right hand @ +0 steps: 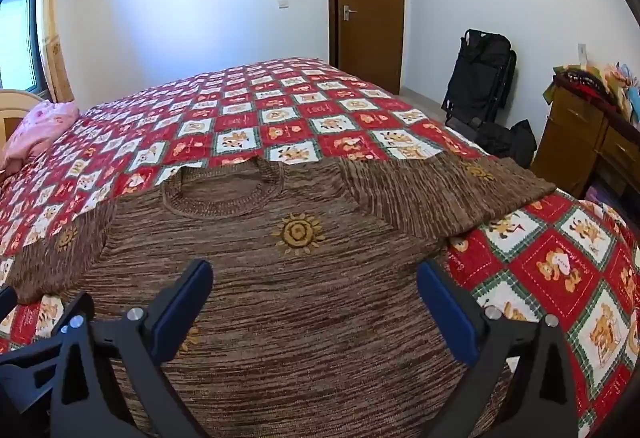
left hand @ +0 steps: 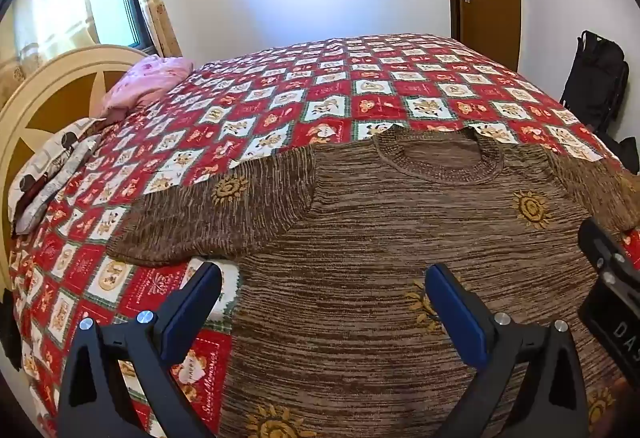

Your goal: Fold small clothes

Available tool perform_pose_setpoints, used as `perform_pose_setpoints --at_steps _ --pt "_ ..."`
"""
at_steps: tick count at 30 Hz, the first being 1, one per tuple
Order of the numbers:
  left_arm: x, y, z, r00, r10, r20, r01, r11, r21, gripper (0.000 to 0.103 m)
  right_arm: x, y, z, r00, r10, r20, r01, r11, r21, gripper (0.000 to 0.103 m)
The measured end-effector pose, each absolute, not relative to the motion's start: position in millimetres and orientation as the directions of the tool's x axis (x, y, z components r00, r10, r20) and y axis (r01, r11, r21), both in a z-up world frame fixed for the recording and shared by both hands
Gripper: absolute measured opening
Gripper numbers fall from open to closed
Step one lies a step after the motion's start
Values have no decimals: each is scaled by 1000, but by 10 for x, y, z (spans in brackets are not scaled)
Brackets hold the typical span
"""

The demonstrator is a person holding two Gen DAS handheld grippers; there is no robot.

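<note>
A brown knitted sweater [left hand: 400, 238] with yellow sun motifs lies flat on the bed, neck hole away from me, both sleeves spread sideways. It also shows in the right wrist view [right hand: 280, 278]. My left gripper [left hand: 322, 278] is open and empty, hovering over the sweater's lower left part. My right gripper [right hand: 314, 274] is open and empty, over the sweater's body just inside its right edge. The right gripper's body shows at the right edge of the left wrist view [left hand: 612, 278].
The bed has a red and white checked quilt [left hand: 360, 86]. A pink pillow [left hand: 148, 82] and folded cloth [left hand: 52, 174] lie by the headboard [left hand: 60, 98]. A black bag [right hand: 480, 78], a wooden cabinet [right hand: 580, 142] and a door [right hand: 368, 6] stand on the right.
</note>
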State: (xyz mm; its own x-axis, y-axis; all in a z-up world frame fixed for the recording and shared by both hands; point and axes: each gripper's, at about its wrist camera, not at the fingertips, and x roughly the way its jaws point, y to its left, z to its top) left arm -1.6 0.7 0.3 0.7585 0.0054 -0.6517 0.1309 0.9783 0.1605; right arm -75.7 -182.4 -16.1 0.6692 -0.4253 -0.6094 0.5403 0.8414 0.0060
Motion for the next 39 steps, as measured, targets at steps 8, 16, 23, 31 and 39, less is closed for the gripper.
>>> perform_pose_setpoints --at_steps 8,16,23,31,39 --pt "-22 85 36 752 -40 -658 150 982 113 102 -756 -1795 -157 658 -428 -619 543 840 -3 103" --pt "-7 46 5 741 -45 -670 156 982 106 102 -752 -1790 -172 665 -424 -615 534 846 -6 103" --pt "-52 32 -23 748 -42 -662 151 983 109 102 -768 -1804 -172 668 -420 -614 535 845 5 103" --pt "-51 51 -16 744 -44 -666 152 983 105 102 -771 -1776 -148 666 -425 -613 537 844 -1 103" --pt "-63 61 -36 744 -36 -667 150 982 114 102 -774 -1774 -140 665 -424 -615 538 843 1 103"
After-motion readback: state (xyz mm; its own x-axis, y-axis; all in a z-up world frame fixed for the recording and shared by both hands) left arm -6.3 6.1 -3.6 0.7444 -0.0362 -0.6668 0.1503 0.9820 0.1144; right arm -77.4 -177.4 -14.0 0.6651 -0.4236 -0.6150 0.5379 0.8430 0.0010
